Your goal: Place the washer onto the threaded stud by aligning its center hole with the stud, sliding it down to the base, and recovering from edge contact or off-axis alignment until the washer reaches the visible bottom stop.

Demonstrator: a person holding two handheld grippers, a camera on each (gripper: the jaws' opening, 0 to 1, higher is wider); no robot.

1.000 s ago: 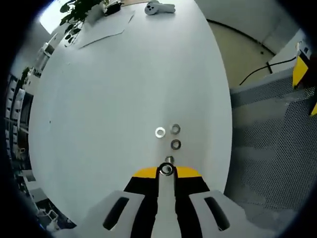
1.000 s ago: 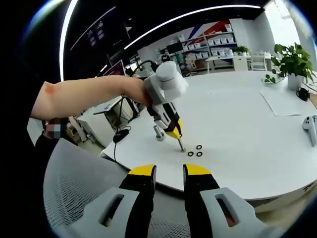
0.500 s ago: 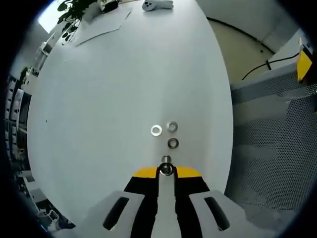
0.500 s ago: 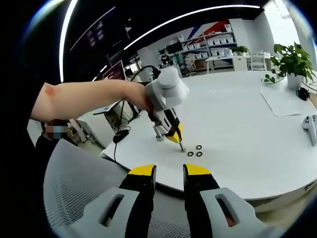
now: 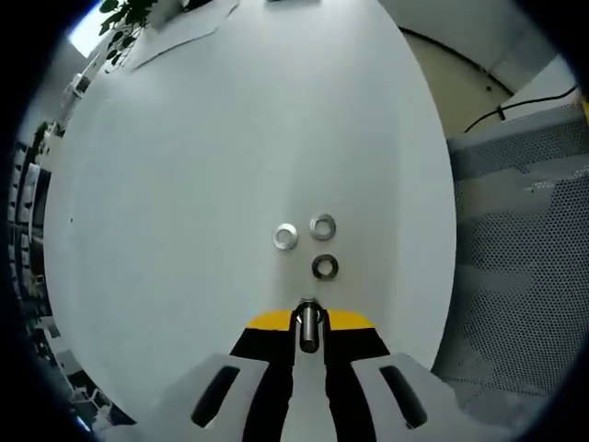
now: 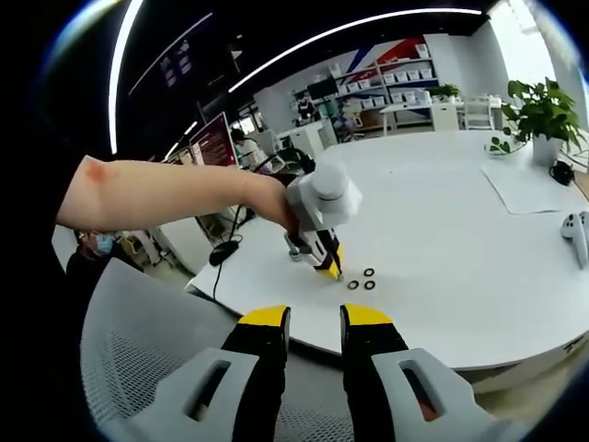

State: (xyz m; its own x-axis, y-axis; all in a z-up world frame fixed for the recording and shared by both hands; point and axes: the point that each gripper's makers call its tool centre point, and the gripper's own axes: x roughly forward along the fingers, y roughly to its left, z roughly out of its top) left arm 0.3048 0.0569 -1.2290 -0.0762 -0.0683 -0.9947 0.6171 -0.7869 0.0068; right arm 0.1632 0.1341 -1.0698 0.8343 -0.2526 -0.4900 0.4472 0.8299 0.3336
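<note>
My left gripper [image 5: 308, 319] is shut on a metal threaded stud [image 5: 308, 329] that pokes out between its yellow-tipped jaws. Just beyond it, three washers lie flat on the white round table [image 5: 230, 138]: one nearest [image 5: 324, 267], two farther [image 5: 285, 237] [image 5: 323, 226]. In the right gripper view a person's arm holds the left gripper [image 6: 329, 261] tilted down, with the stud [image 6: 337, 273] pointing at the table beside the washers [image 6: 362, 284]. My right gripper [image 6: 313, 336] stands open off the table's near edge, nothing between its jaws.
A grey mesh chair [image 6: 138, 368] sits below the right gripper and shows beside the table [image 5: 515, 239]. At the table's far right are a potted plant [image 6: 543, 115], a sheet of paper [image 6: 538, 189] and a white controller [image 6: 578, 230]. Shelves and desks stand behind.
The left gripper has tipped lower and shifted slightly right toward the washers with the stud in it; the stud now shows lengthwise rather than end-on. The right gripper has not moved.
</note>
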